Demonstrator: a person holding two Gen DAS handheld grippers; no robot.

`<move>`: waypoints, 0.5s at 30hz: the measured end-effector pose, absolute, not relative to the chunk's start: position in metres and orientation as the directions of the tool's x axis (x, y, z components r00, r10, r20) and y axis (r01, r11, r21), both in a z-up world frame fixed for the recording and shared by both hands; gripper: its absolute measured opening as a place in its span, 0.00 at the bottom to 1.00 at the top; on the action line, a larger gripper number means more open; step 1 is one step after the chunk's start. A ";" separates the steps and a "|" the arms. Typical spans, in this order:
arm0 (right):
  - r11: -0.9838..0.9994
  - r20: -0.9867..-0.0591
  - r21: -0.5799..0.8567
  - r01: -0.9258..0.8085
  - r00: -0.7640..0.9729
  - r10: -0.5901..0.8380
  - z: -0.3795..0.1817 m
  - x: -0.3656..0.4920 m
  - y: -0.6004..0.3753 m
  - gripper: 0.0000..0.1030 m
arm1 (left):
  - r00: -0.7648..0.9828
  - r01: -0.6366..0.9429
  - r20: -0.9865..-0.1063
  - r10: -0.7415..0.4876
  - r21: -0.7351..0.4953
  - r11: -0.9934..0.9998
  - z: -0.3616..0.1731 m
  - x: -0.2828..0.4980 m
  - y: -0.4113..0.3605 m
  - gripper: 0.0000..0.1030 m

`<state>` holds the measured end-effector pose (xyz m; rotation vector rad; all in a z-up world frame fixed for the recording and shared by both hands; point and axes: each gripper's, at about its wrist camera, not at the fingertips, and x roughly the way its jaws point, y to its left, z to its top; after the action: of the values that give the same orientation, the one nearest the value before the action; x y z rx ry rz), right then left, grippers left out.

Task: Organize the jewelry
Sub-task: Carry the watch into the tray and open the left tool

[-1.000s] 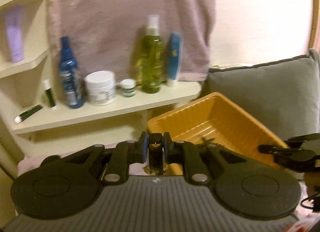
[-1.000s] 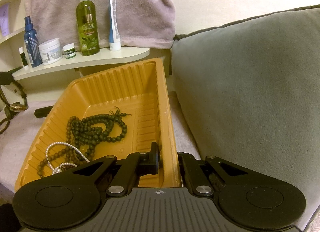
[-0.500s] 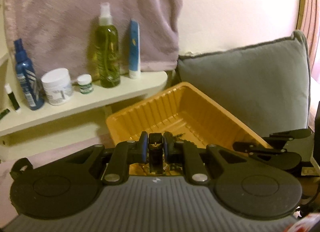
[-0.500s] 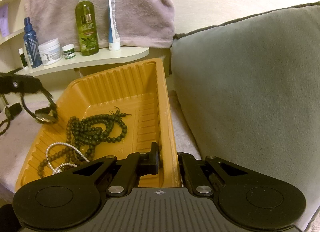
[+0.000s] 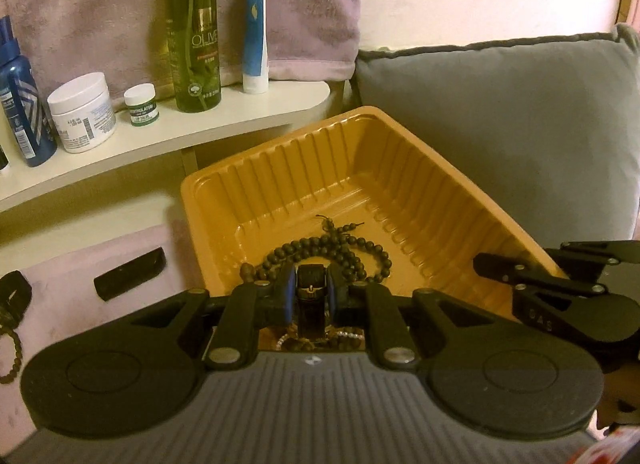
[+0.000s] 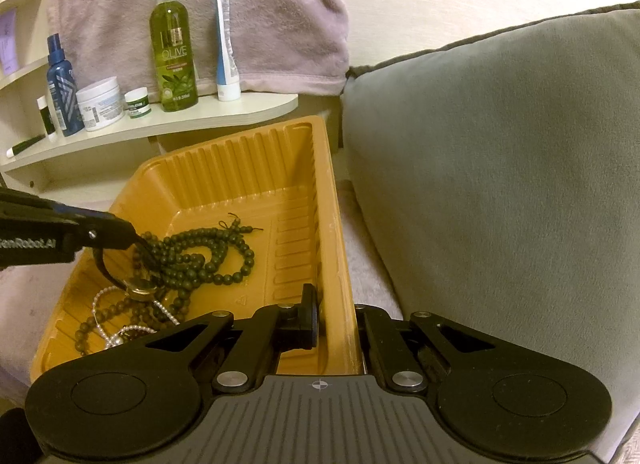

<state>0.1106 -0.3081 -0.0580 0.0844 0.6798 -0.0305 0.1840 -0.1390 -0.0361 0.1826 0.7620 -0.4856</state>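
Observation:
An orange ribbed tray (image 5: 400,192) holds a long strand of dark green beads (image 5: 332,252) and a pearl strand (image 6: 104,304). My left gripper (image 5: 310,294) is shut on the black strap of a gold-cased wristwatch (image 5: 311,304) and hangs over the tray's near left part. In the right wrist view the left gripper (image 6: 130,234) comes in from the left, and the watch (image 6: 140,286) dangles just above the beads (image 6: 200,252). My right gripper (image 6: 334,316) is shut on the right wall of the tray (image 6: 336,248).
A grey cushion (image 6: 500,184) stands right of the tray. Behind it, a cream shelf (image 5: 200,132) carries a green spray bottle (image 5: 194,36), a blue tube, jars and a blue bottle. A black bar (image 5: 130,278) and a beaded bracelet (image 5: 12,352) lie on the pink cover at left.
My left gripper has swung right and down with the watch, from beside the tray to over its beads. The right gripper has kept its hold on the tray wall.

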 end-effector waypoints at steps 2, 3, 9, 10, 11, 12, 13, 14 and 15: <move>0.996 -0.629 0.067 0.056 0.777 -0.001 -0.058 0.111 -0.308 0.04 | 0.620 0.481 -0.702 -0.350 -0.013 0.877 -0.036 0.185 -0.140 0.14; 0.996 -0.629 0.067 0.056 0.777 -0.001 -0.058 0.111 -0.308 0.04 | 0.622 0.474 -0.702 -0.346 -0.013 0.880 -0.036 0.186 -0.141 0.14; 0.996 -0.629 0.070 0.056 0.777 0.000 -0.057 0.111 -0.309 0.04 | 0.623 0.466 -0.706 -0.338 -0.013 0.885 -0.036 0.188 -0.141 0.21; 0.996 -0.629 0.070 0.056 0.777 0.000 -0.057 0.111 -0.309 0.04 | 0.629 0.458 -0.704 -0.331 -0.008 0.889 -0.036 0.188 -0.141 0.26; 0.996 -0.629 0.070 0.056 0.777 0.000 -0.057 0.111 -0.309 0.04 | 0.633 0.455 -0.702 -0.326 -0.004 0.891 -0.036 0.188 -0.140 0.27; 0.996 -0.630 0.070 0.056 0.777 0.001 -0.057 0.111 -0.309 0.04 | 0.635 0.453 -0.701 -0.326 -0.005 0.891 -0.035 0.188 -0.139 0.27; 0.996 -0.629 0.070 0.056 0.777 0.000 -0.057 0.111 -0.309 0.04 | 0.636 0.449 -0.699 -0.326 -0.008 0.893 -0.035 0.189 -0.137 0.27; 0.996 -0.630 0.070 0.056 0.777 0.001 -0.057 0.110 -0.308 0.04 | 0.641 0.444 -0.697 -0.323 -0.006 0.896 -0.034 0.189 -0.136 0.27; 0.996 -0.630 0.070 0.056 0.777 0.001 -0.057 0.111 -0.309 0.04 | 0.648 0.439 -0.691 -0.319 -0.003 0.898 -0.032 0.189 -0.134 0.28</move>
<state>0.1108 -0.3087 -0.0572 0.0869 0.6810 -0.0299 0.1886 -0.1343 -0.0324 0.1711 0.7506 -0.4330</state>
